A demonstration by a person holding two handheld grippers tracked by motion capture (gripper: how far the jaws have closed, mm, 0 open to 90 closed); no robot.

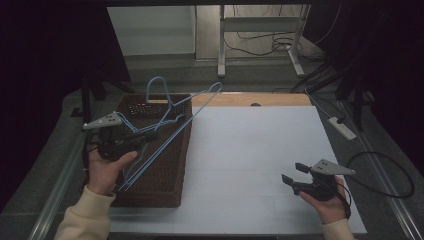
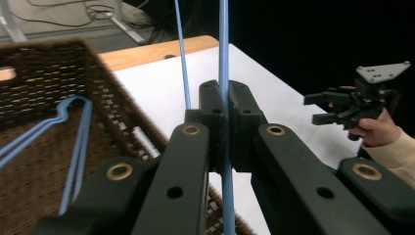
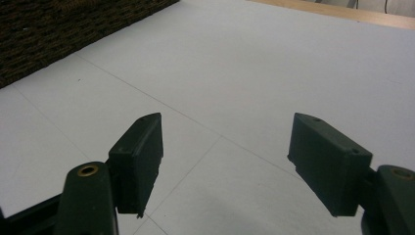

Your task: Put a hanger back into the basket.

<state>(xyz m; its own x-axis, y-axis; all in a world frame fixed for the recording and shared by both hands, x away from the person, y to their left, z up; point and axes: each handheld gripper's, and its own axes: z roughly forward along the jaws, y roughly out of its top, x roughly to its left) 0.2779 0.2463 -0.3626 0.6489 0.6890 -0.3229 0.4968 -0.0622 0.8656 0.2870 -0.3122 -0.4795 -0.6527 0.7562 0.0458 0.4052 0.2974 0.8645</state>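
Observation:
My left gripper (image 1: 150, 134) hangs over the brown woven basket (image 1: 167, 172) and is shut on a blue wire hanger (image 1: 192, 112). The hanger slants from above the basket's far right corner down toward its near left side. In the left gripper view the jaws (image 2: 223, 98) pinch one thin blue wire (image 2: 223, 44), and a second wire (image 2: 182, 58) runs just left of it. Another blue hanger (image 2: 73, 142) lies inside the basket (image 2: 44, 73). My right gripper (image 1: 292, 172) is open with nothing between its jaws, low over the white table top (image 3: 235, 63) at the near right.
A light wooden strip (image 1: 250, 99) borders the white table top (image 1: 250, 150) at the far edge. A white power strip (image 1: 342, 127) with cables lies off the right side. Table legs and loose cables (image 1: 260, 42) stand on the floor beyond.

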